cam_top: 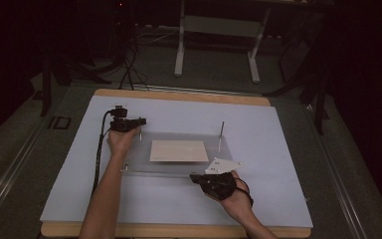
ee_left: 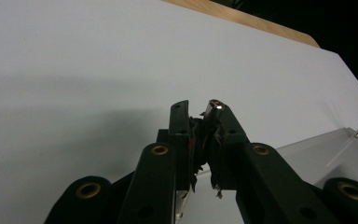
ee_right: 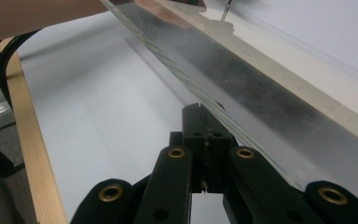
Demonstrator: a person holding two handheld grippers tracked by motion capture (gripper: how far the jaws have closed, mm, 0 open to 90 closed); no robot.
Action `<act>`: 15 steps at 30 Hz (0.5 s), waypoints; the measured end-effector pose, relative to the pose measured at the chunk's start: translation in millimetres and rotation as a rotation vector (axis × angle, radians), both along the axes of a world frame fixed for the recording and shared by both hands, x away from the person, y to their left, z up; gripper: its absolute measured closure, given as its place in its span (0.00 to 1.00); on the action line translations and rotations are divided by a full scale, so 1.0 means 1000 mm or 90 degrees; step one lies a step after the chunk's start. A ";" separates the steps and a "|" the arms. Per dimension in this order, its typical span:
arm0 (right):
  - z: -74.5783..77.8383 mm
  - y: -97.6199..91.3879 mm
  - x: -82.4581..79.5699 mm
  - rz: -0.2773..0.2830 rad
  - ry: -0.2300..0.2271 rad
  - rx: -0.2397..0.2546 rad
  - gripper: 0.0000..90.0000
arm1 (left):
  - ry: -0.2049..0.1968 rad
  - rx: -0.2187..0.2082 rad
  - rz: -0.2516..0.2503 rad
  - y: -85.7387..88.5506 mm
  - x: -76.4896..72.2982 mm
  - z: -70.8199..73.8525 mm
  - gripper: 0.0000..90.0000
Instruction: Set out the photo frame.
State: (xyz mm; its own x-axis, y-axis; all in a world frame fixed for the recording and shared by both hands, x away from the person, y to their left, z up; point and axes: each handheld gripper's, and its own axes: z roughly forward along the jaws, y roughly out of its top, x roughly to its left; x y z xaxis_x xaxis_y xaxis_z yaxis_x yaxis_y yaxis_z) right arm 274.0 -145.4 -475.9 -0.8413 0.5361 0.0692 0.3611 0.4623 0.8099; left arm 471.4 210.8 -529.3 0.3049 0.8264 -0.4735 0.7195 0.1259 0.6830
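Your left gripper [cam_top: 140,122] sits at the far left corner of the clear plate [cam_top: 139,164], which lies flat in the middle of the pale blue sheet [cam_top: 278,149] covering the table [cam_top: 179,94]. In the left gripper view, its jaws stand close together with a small metal post [ee_left: 213,106] held at their tips; the pads look pressed on it, with only a thin gap below. A second thin post [cam_top: 222,130] stands upright at the plate's far right corner, well apart from both tools.

Your right gripper [cam_top: 193,176] lies at the plate's near edge, right of the middle, with its grey three-cornered plate on top. In the right gripper view, the jaws are fully together, their tips just against the plate's edge [ee_right: 223,116]; whether anything thin is pinched between them you cannot tell from here.

A cream card [cam_top: 178,150] rests on or under the clear plate, centred between the posts. It carries no writing that can be read, and the faint marks along its edge in the right gripper view are too small to make out.
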 end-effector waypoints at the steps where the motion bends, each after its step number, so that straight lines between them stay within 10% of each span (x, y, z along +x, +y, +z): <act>1: 0.000 0.000 0.000 0.000 0.000 0.001 1.00 | -0.005 0.011 -0.002 -0.001 0.000 0.000 0.90; 15: 0.011 -0.001 0.006 -0.012 -0.009 0.031 1.00 | -0.027 0.044 0.004 0.002 -0.002 0.005 0.75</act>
